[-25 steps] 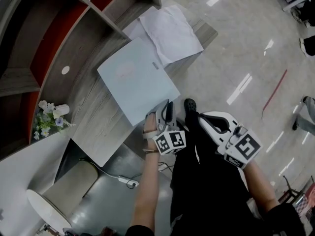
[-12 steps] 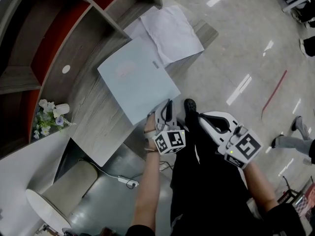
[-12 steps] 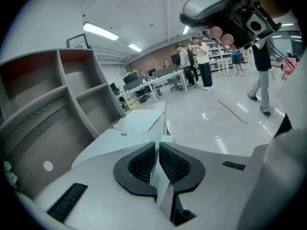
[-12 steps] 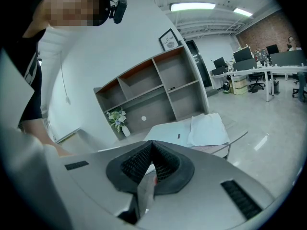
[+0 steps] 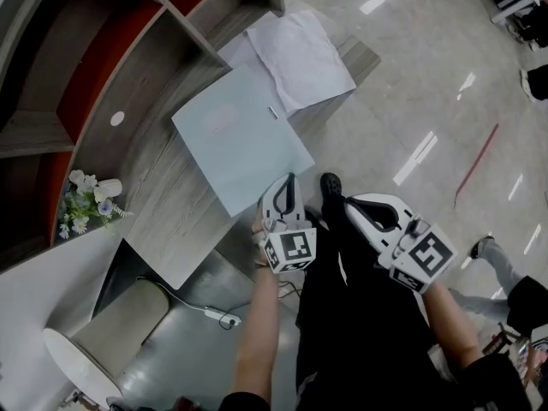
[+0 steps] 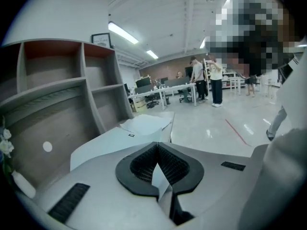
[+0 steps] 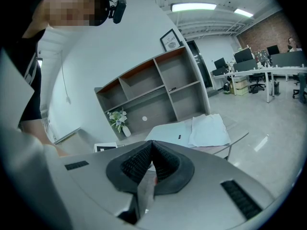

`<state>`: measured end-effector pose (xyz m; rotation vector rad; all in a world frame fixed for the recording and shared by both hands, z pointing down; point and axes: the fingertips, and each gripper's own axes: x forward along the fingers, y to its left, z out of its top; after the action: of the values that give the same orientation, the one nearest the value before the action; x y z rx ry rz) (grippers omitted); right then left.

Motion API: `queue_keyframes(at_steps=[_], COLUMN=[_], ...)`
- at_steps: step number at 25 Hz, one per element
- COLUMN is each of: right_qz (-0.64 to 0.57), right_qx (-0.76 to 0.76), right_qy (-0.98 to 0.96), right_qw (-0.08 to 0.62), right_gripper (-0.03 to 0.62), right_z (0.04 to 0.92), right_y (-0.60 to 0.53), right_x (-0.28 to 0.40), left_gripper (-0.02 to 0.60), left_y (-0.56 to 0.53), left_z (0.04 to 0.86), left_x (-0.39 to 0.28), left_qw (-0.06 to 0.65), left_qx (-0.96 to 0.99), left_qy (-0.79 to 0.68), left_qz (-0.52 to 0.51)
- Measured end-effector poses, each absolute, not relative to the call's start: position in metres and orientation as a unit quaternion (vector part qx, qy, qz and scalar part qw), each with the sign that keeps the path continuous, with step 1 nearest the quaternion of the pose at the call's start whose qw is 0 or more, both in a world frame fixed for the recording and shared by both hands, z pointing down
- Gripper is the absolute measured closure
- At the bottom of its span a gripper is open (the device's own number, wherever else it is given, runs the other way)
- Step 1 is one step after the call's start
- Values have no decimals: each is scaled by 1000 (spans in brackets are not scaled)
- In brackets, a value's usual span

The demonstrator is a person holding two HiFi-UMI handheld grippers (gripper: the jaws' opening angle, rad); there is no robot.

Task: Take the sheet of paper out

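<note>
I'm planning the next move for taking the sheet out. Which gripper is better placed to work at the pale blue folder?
Left. The left gripper sits at the folder's near edge; its jaws have just been closing, with a pale sliver pinched between them. The right gripper hangs shut off the desk.

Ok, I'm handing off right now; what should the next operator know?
Left gripper: jaws just closed, shut on a pale sheet corner at the near edge of the blue folder.
Right gripper: shut, nothing visibly held, clear of the desk.
White papers lie at the desk's far end, beyond the folder.
Done: grip taken.
Left: draw the sheet out; nothing is visibly out yet.
</note>
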<state>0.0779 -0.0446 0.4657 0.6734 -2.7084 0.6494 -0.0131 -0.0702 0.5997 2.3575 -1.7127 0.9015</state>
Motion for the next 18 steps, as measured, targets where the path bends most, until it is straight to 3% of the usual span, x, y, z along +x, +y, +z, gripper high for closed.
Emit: queue_keyframes(at_steps=[18], right_qz=[218], right_qx=[225], right_qy=[-939], right_qw=[139], right_gripper=[582], right_z=[464], right_y=[-38], right_x=[61], left_gripper=[568], left_y=[-64], left_z=[570], left_x=[-37], left_qw=[99], left_qx=[787], left_qy=[-585], left_qz=[167])
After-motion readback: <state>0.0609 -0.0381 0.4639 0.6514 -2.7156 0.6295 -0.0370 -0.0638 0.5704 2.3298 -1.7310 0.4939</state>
